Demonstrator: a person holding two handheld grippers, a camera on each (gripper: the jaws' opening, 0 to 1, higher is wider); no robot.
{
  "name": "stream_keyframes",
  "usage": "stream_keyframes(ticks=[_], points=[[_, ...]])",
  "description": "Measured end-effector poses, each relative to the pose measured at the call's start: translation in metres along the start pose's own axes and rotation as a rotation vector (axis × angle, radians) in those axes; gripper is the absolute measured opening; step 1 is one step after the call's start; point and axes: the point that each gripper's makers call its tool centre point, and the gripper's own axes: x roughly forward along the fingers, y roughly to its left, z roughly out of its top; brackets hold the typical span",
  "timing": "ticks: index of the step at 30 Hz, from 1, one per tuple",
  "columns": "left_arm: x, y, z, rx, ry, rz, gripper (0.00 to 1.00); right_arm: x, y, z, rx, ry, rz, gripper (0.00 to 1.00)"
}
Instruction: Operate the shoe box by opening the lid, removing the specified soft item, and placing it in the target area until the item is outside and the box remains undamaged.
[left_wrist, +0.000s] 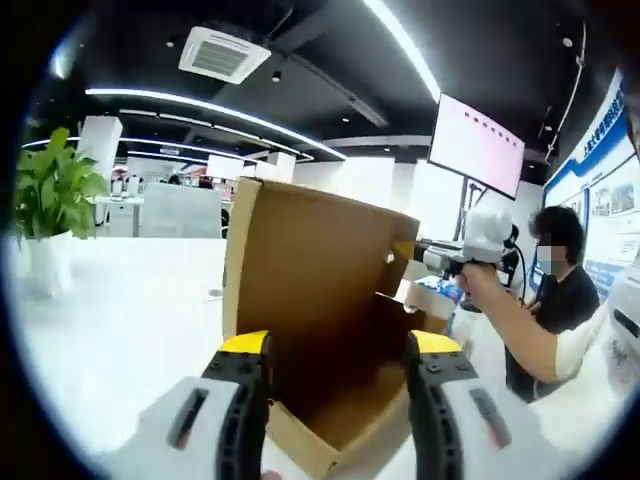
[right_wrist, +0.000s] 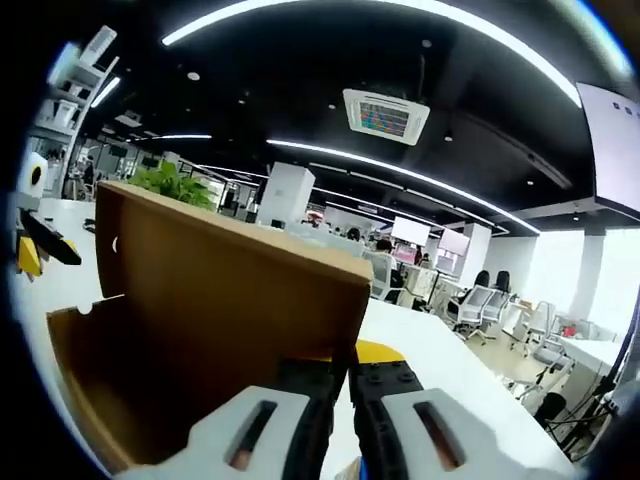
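Behind the open shoe box, a potted plant stands

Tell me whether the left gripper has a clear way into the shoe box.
Probably yes: the left gripper is open, facing the shoe box interior, with the lid raised and nothing between them.

You are in an open-plan office, black ceiling with long light strips and cassette air vents, white desks, swivel chairs, wall screen, potted plant.
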Motion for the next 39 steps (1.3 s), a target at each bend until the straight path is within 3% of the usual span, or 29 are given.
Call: stream_keyframes(ticks=[3, 10, 13, 20, 30, 36, 39], points=[[0.0, -0.001, 0.019, -0.063, -0.065, 0.0, 0.58, -0.001, 0.0, -0.001, 0.002, -0.008, -0.003, 0.01], [-0.006, 0.01, 0.027, -0.094, -0.048, 0.045, 0.61, -0.003, 0.0, -0.002, 0.007, -0.018, 0.001, 0.01], [-0.007, 0.012, 0.028, -0.049, -0.037, 0.076, 0.63, -0.006, 0.001, -0.003, -0.001, -0.021, -0.004, 0.01], [-0.009, 0.006, 0.038, -0.031, -0.054, 0.06, 0.64, -0.014, 0.003, -0.007, -0.008, -0.03, -0.006, 0.01], [-0.007, -0.003, 0.038, -0.006, -0.045, 0.054, 0.63, -0.021, 0.006, -0.012, 0.018, -0.031, 0.009, 0.01], [-0.002, -0.004, 0.03, 0.07, -0.012, 0.086, 0.63, -0.023, 0.009, -0.015, 0.031, -0.021, 0.021, 0.0], [-0.003, -0.005, 0.029, 0.05, -0.011, 0.093, 0.63, -0.025, 0.01, -0.016, 0.027, -0.014, 0.025, 0.0]])
